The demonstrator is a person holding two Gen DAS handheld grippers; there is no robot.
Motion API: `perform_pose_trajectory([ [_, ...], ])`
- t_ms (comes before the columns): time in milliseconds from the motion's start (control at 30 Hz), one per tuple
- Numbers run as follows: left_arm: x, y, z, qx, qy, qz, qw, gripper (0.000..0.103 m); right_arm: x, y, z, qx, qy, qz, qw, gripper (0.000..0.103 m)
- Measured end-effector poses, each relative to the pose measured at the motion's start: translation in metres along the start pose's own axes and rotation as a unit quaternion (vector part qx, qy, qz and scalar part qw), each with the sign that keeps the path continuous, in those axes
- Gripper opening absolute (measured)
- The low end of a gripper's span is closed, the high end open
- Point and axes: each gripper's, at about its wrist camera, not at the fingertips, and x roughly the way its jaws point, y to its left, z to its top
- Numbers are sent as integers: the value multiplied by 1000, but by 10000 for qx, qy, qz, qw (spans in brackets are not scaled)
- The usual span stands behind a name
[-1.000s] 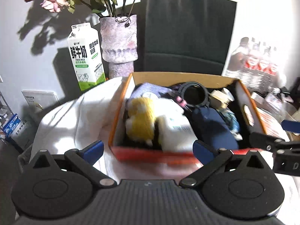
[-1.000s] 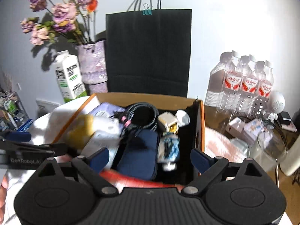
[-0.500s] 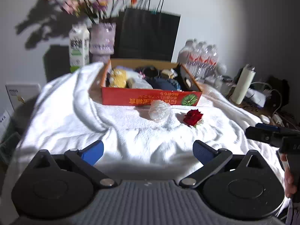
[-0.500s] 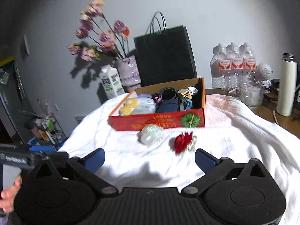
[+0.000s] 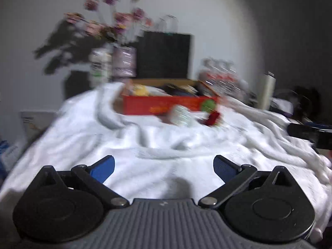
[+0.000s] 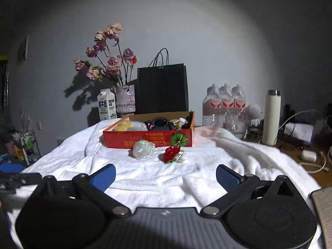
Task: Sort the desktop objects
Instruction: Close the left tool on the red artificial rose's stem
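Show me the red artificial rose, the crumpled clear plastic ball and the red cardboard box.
red artificial rose (image 6: 171,153): right wrist view, petals.
crumpled clear plastic ball (image 6: 142,149): right wrist view, middle.
red cardboard box (image 6: 132,139): right wrist view, front wall.

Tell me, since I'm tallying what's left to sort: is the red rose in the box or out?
Out. The rose lies on the white towel in front of the box, beside a clear wrapper.

Each hand-held gripper (image 6: 165,177) has blue fingertips (image 6: 103,176), black linkage arms with silver pivot screws, and a ribbed grey body.
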Motion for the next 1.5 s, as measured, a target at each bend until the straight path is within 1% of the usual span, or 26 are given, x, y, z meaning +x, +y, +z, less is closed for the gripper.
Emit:
perform_pose_trajectory([
  [67,3,-3,-1,10,-17,-161,9999,103,8,1,-6,149,145,186,9996,103],
  [167,6,0,-4,-107,-63,-165,9998,103,18,2,-19,401,186,494,9978,103],
  [233,11,2,-7,-201,-19,-180,9996,103,23,1,-25,527,195,574,9968,103],
  [300,20,4,-8,-256,17,-140,9996,103,30,0,-29,530,175,471,9973,103],
  [400,46,2,-4,-200,209,80,9996,103,46,-1,-33,363,248,271,9987,103],
  [500,80,2,8,-197,301,225,9991,103,75,-2,-30,146,679,244,9973,103],
  [533,92,2,15,-192,347,327,9987,103,87,-3,-29,78,834,157,9964,103],
  [567,104,1,22,-194,332,385,9985,103,99,-5,-27,-11,959,-3,9954,99],
  [633,123,-6,37,-125,152,204,9996,103,119,-8,-19,-318,1003,-274,9941,93],
  [700,144,-17,52,40,38,-56,10000,103,136,-14,-8,-637,887,-369,9933,88],
  [767,166,-32,62,175,-66,-322,9993,103,157,-24,5,-805,871,-491,9917,76],
  [833,192,-48,69,372,-89,-624,9973,103,182,-37,18,-799,949,-519,9909,70],
  [867,206,-56,71,427,-65,-668,9968,103,195,-42,23,-742,1027,-460,9909,66],
  [900,219,-63,74,458,-37,-710,9964,102,209,-47,27,-650,1131,-376,9907,65],
  [933,230,-66,77,350,-53,-756,9965,96,222,-52,30,-558,1218,-236,9907,57],
  [967,241,-68,80,254,-39,-848,9961,94,234,-58,30,-402,1279,-213,9907,44],
  [1000,253,-69,82,168,16,-923,9956,94,246,-65,30,-230,1340,-189,9905,41],
  [1033,263,-69,83,90,120,-991,9950,88,256,-75,28,16,1414,-62,9899,39],
  [1067,271,-68,84,12,212,-1088,9938,77,265,-84,26,293,1488,64,9884,37],
  [1100,278,-67,83,-94,313,-1206,9922,73,270,-90,24,548,1526,214,9865,35],
  [1133,285,-66,82,-172,443,-1262,9909,72,274,-95,22,771,1554,356,9842,31],
  [1233,294,-64,74,-202,546,-1270,9902,71,277,-103,16,1147,1601,493,9792,29],
  [1300,300,-66,71,-192,704,-1271,9892,61,277,-107,15,1247,1593,547,9778,28],
  [1367,304,-69,69,-166,810,-1354,9873,39,279,-112,14,1476,1572,687,9741,28],
  [1433,302,-70,69,-137,793,-1254,9888,36,285,-114,13,1574,1576,806,9715,28],
  [1500,296,-66,68,-258,761,-1247,9889,31,288,-113,15,1565,1550,898,9713,28],
])
